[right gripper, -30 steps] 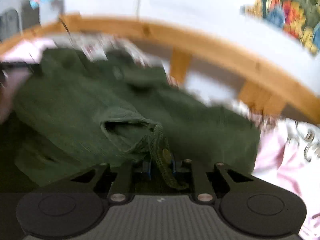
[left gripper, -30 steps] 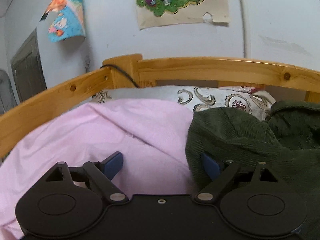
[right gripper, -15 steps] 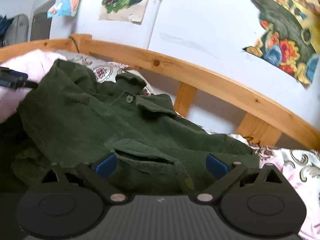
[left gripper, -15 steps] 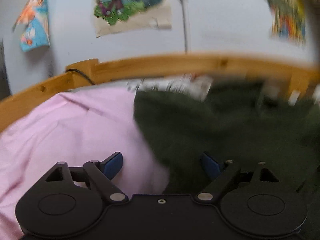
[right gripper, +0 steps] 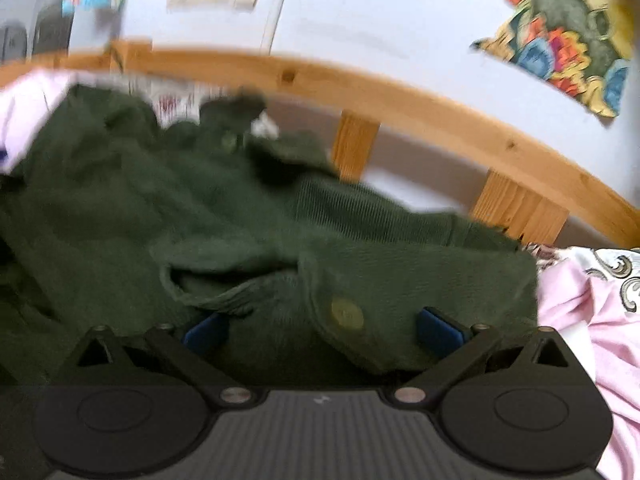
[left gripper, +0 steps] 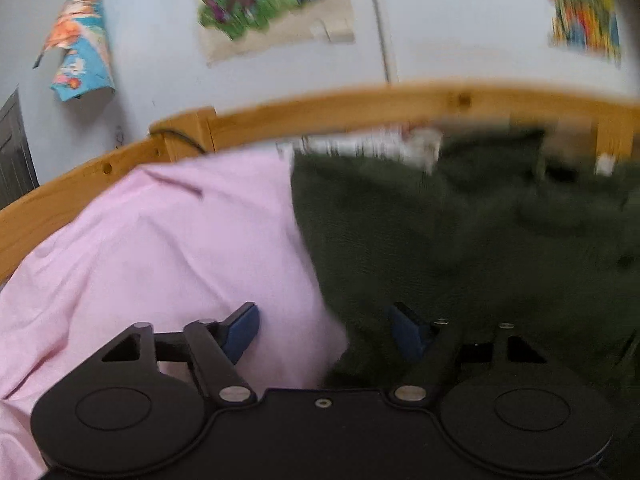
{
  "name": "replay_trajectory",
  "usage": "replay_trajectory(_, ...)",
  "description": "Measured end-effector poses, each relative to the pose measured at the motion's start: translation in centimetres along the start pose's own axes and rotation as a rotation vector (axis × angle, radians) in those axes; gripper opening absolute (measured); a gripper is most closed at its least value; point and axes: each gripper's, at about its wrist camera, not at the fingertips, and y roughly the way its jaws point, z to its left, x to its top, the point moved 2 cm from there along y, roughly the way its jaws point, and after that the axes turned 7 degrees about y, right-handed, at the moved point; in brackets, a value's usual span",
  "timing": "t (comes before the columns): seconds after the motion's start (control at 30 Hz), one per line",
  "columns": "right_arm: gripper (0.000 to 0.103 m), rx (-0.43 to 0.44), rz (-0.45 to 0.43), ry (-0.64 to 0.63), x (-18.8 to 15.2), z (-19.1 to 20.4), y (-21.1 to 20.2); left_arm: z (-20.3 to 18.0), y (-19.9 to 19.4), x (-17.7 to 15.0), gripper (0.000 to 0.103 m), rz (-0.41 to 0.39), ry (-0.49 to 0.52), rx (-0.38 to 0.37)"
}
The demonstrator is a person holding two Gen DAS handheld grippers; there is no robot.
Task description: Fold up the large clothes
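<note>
Green corduroy jacket [right gripper: 248, 216]: crumpled near bed's railed edge [right gripper: 400, 100], awaiting folding. Left tool [left gripper: 324, 320], right tool [right gripper: 324, 326]: both wide, empty, positioned to grip.

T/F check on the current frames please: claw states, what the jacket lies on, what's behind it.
1. Both claws are open. True: left claw, right claw.
2. The green corduroy jacket lies on a blue sheet. False: the sheet is pink.
3. A wooden bed rail runs behind the jacket. True.
4. The right claw is clamped on a cuff. False: its fingers stand apart, gripping nothing.
</note>
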Motion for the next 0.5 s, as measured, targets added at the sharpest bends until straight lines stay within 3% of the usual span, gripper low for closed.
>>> replay_trajectory(0.07,0.103,0.012,-0.060,-0.007,0.4,0.0,-1.1,0.3,-0.3,1.3,0.090,-0.060,-0.028,0.001)
replay_trajectory(0.13,0.103,-0.022,-0.098,-0.038,0.7,0.3,-1.2,0.0,0.7,3.0,0.090,-0.087,-0.018,0.039)
replay_trajectory(0.23,0.103,-0.065,-0.101,-0.006,0.9,0.1,0.0,-0.2,4.6,4.7,0.089,-0.037,0.001,0.168)
replay_trajectory(0.3,0.103,-0.076,-0.031,0.026,0.8,-0.4,1.7,0.7,7.3,4.9,0.086,0.028,-0.030,0.214)
replay_trajectory(0.37,0.103,-0.098,0.074,-0.004,0.1,-0.5,3.2,1.7,8.5,4.9,0.090,0.031,-0.064,0.223)
replay_trajectory(0.5,0.103,-0.085,0.072,-0.041,-0.8,-0.7,2.4,1.5,8.7,5.0,0.092,0.039,-0.044,0.242)
